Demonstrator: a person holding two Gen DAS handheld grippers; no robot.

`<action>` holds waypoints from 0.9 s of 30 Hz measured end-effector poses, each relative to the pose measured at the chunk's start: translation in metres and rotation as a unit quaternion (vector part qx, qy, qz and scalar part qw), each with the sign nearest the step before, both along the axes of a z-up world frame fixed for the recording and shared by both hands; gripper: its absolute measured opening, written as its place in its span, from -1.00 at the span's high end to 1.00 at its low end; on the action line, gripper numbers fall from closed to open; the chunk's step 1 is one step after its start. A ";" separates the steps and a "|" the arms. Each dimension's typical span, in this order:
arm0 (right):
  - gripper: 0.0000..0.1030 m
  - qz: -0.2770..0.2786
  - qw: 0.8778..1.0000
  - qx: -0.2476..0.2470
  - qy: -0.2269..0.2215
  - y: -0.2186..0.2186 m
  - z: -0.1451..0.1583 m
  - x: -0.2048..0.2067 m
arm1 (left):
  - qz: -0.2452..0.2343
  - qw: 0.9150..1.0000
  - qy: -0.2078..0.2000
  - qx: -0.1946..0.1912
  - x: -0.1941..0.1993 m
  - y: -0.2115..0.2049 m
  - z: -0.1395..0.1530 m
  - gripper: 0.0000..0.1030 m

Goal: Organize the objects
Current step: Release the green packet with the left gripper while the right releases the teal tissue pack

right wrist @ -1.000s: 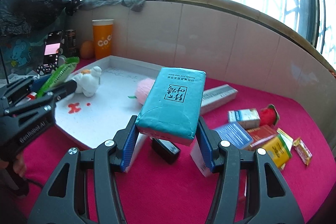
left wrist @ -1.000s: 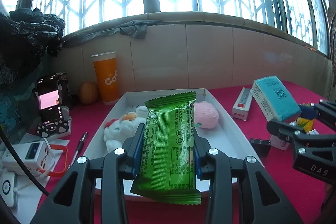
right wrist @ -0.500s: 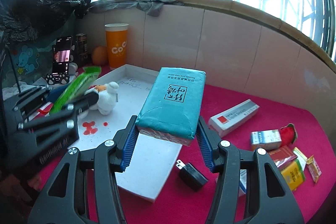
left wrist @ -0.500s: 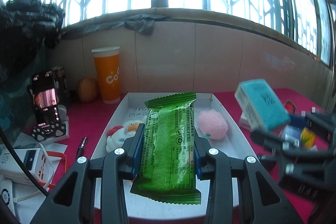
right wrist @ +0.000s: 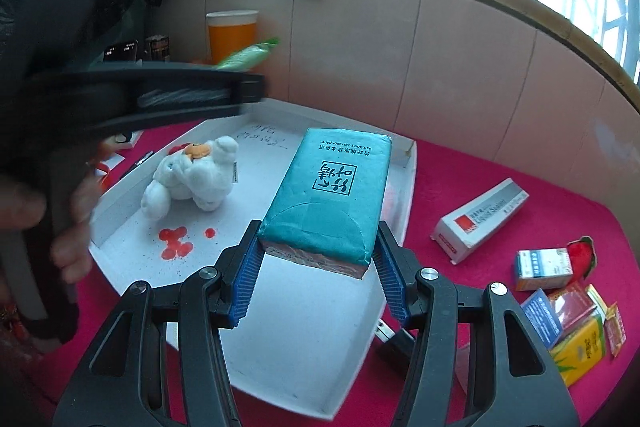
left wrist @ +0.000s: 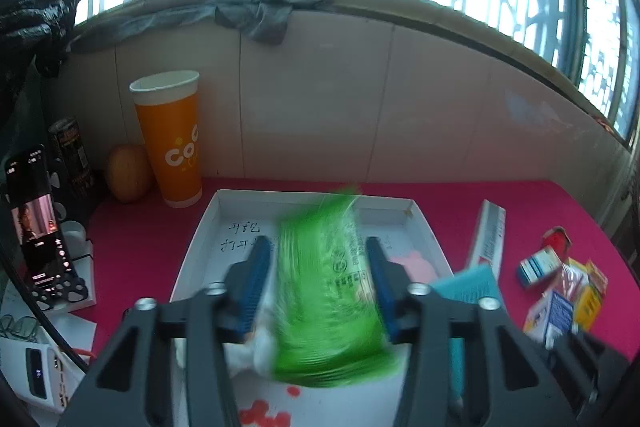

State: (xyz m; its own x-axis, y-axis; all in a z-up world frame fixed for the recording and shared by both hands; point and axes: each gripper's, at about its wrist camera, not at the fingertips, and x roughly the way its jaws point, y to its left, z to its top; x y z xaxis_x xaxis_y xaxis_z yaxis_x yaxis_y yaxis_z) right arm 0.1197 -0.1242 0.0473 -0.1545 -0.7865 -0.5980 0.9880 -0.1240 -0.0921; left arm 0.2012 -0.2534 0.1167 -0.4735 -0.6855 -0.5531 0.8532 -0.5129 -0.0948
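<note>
1. Over the white tray, both grippers are loaded; I judge this to be the placing step of the organizing task, with two items arriving at the tray together.

2. Right gripper: jaws closed partway on the teal tissue pack, pads pressing its two long sides. The pack is clear of the tray floor, angled up and away from the camera, over the tray's right half.

3. Left gripper: jaws set about the green snack packet. The packet is motion-blurred in the left wrist view and there is a sliver of gap beside the left pad, so I cannot tell whether the grip holds or is letting go.

4. Already in the tray: white plush toy near the left wall, a pink soft item towards the right wall, mostly hidden. Red marks stain the tray floor.

5. Left on the red worktop: long white box and a cluster of small boxes and sachets at the right.

6. Pose: the right gripper points forward and down into the tray; the left gripper crosses above the plush, roughly level, with my hand on its grip.

7. Next, I judge: lower the tissue pack onto bare floor right of the plush, flatten it, then open. Keep the two grippers from colliding, since they are close.
</note>
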 end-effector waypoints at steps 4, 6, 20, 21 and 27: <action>-0.05 0.006 1.000 0.019 0.005 -0.011 -0.006 0.005 | 0.026 0.999 0.029 0.000 0.006 -0.004 0.002 -0.87; -0.43 0.013 0.999 0.025 0.015 -0.012 -0.008 0.010 | 0.040 0.998 0.039 -0.004 0.012 0.000 0.004 -1.00; -0.77 -0.056 0.991 -0.099 0.065 0.071 -0.007 -0.019 | 0.067 0.990 0.098 -0.076 0.042 0.120 -0.025 -1.00; -0.77 -0.066 0.990 -0.104 0.072 0.075 -0.008 -0.023 | 0.056 0.991 0.087 -0.085 0.035 0.125 -0.030 -1.00; -0.78 -0.113 0.987 -0.103 0.049 0.091 -0.012 -0.056 | 0.016 0.995 0.055 -0.079 0.010 0.134 -0.050 -1.00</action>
State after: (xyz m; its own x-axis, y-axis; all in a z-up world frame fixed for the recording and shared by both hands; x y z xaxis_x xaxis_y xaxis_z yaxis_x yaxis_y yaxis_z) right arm 0.0639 -0.0333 0.0357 -0.3883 -0.8289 -0.4026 0.9209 -0.3658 -0.1350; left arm 0.2110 -0.1190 0.0665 -0.5011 -0.7757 -0.3835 0.8586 -0.5012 -0.1080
